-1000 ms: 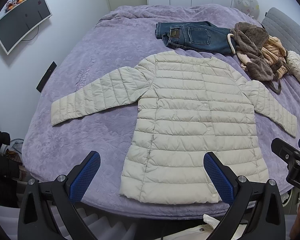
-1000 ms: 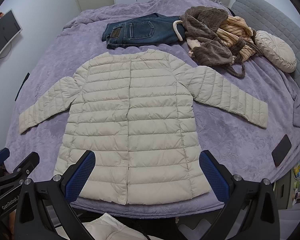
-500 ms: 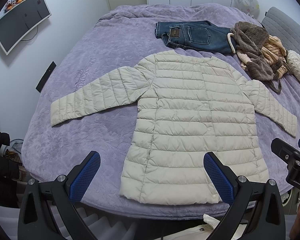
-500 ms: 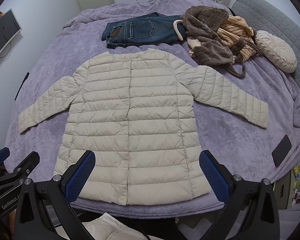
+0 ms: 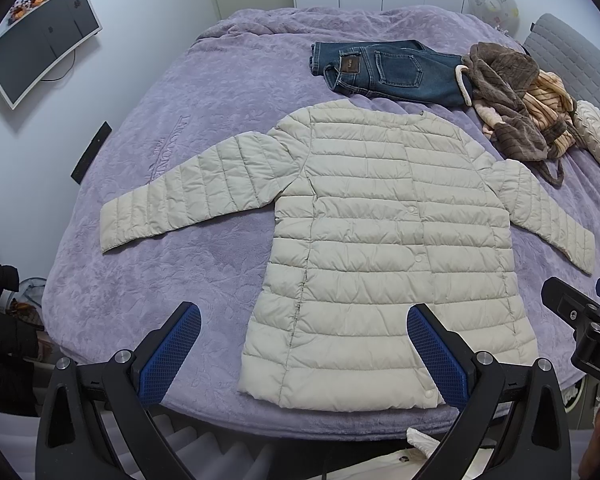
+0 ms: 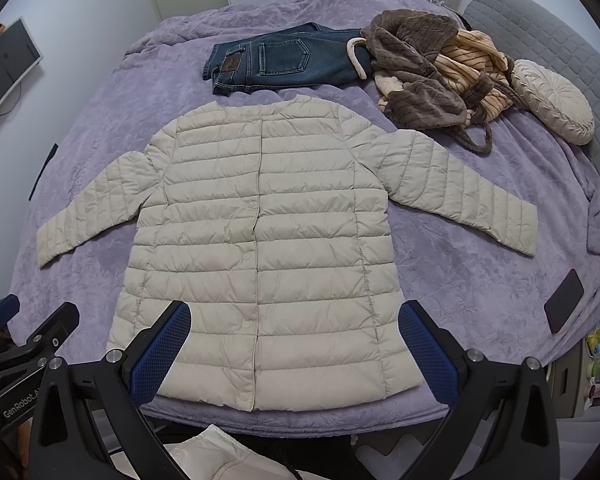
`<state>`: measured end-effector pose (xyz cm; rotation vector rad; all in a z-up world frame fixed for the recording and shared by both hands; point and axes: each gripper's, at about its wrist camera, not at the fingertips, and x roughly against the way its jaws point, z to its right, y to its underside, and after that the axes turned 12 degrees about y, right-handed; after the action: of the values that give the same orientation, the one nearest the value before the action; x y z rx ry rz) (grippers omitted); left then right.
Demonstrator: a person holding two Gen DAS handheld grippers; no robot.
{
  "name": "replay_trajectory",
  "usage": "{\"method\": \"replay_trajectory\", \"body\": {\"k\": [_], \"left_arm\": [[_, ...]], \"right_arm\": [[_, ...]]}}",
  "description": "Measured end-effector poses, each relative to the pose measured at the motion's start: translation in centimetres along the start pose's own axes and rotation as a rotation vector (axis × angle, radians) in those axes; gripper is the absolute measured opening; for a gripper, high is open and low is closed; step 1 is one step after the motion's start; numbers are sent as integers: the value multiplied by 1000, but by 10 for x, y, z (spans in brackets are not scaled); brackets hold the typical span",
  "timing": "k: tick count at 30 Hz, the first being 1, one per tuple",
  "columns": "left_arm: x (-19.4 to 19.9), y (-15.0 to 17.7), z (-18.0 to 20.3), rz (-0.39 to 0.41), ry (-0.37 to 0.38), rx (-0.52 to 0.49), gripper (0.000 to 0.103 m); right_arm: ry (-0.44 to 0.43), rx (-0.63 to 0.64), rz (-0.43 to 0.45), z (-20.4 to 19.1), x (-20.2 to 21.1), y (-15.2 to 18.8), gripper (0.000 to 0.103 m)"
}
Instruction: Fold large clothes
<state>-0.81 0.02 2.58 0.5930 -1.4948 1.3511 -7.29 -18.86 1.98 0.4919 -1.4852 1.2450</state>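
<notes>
A cream quilted puffer jacket point(image 5: 384, 240) point(image 6: 268, 240) lies flat and buttoned on the purple bedspread point(image 5: 220, 92) point(image 6: 460, 280), both sleeves spread out, hem toward me. My left gripper point(image 5: 304, 356) hovers open above the bed's near edge, over the hem's left part. Its blue pads point(image 5: 168, 356) hold nothing. In the right wrist view my right gripper point(image 6: 296, 354) is also open, over the hem's middle, with nothing between its fingers. Each gripper shows at the edge of the other's view.
Folded blue jeans point(image 5: 384, 68) point(image 6: 284, 60) lie beyond the collar. A brown and striped heap of clothes point(image 5: 516, 96) point(image 6: 432, 76) and a round cream cushion point(image 6: 552, 100) sit at the far right. A dark phone point(image 6: 564, 300) rests near the bed's right edge.
</notes>
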Motion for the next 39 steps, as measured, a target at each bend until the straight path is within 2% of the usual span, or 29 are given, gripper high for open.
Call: {"method": "replay_trajectory", "body": {"k": [22,29,39], "left_arm": [[-2,-1,2,-5,4,-1,103],[-5,-1,-1,-15,12,7,103],[-27,-15,-51,-53,54,90,103]], "right_arm": [[-2,-3,-2,-4,-1,-3,103],[-9,5,-28,-11,-9,1,103],[-56,38,-98,-47,-23,-15,103]]}}
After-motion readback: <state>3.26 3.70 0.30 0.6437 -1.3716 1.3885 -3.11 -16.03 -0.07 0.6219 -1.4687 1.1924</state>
